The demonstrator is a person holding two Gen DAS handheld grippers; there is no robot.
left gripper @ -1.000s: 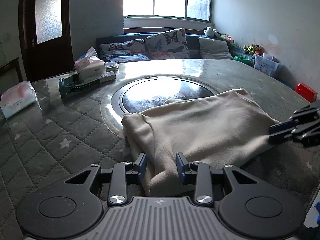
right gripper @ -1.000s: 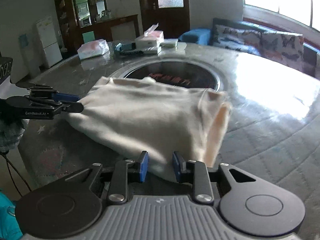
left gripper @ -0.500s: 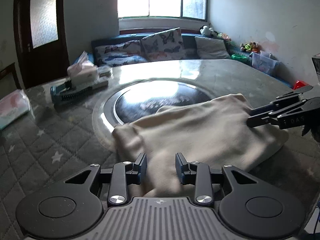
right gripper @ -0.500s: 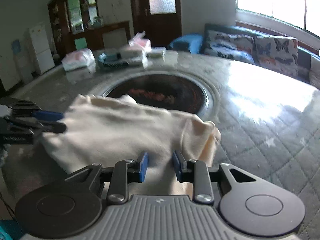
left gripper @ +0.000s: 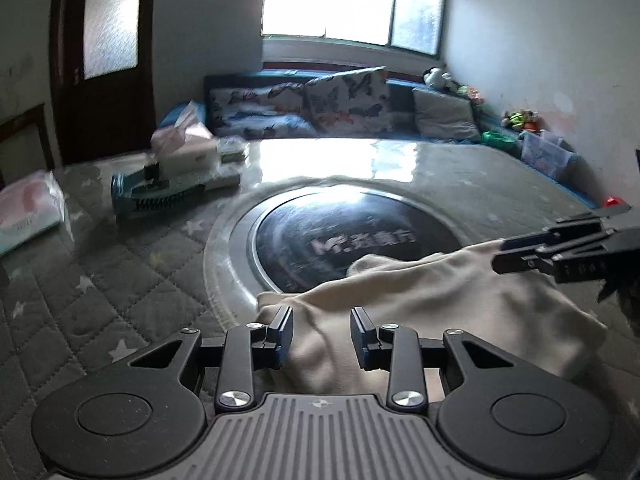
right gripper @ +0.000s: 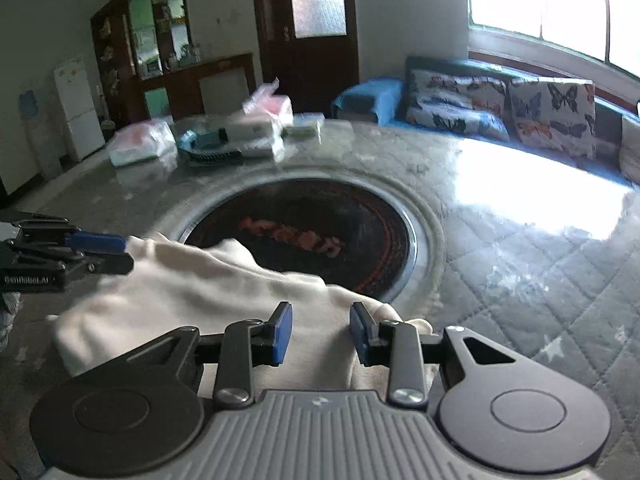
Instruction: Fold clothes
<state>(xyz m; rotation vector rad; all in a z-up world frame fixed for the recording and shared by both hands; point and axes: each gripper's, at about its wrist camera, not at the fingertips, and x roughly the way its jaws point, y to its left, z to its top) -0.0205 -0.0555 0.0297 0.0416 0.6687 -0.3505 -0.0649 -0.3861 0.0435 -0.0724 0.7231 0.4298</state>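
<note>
Round worktop (left gripper: 120, 280) with grey quilted star cover, dark glass disc (left gripper: 352, 240) in the middle. Sofa (left gripper: 320, 116) with butterfly cushions behind, under the window.

Cream garment (left gripper: 440, 304), folded into a thick bundle, on the near side of the worktop, far edge over the rim of the disc (also clear in the right wrist view (right gripper: 192, 304)).

Left hand-held gripper (left gripper: 321, 338) low over the near corner of the garment, fingers apart, cloth between them but not pinched. Right hand-held gripper (right gripper: 322, 334) the same at the opposite end: fingers apart, cloth in the gap, not clamped.

Tissue box (left gripper: 184, 152), teal brush (left gripper: 160, 196) and plastic tissue pack (left gripper: 28, 212) at the far left side, well apart from the garment, a little blurred.
</note>
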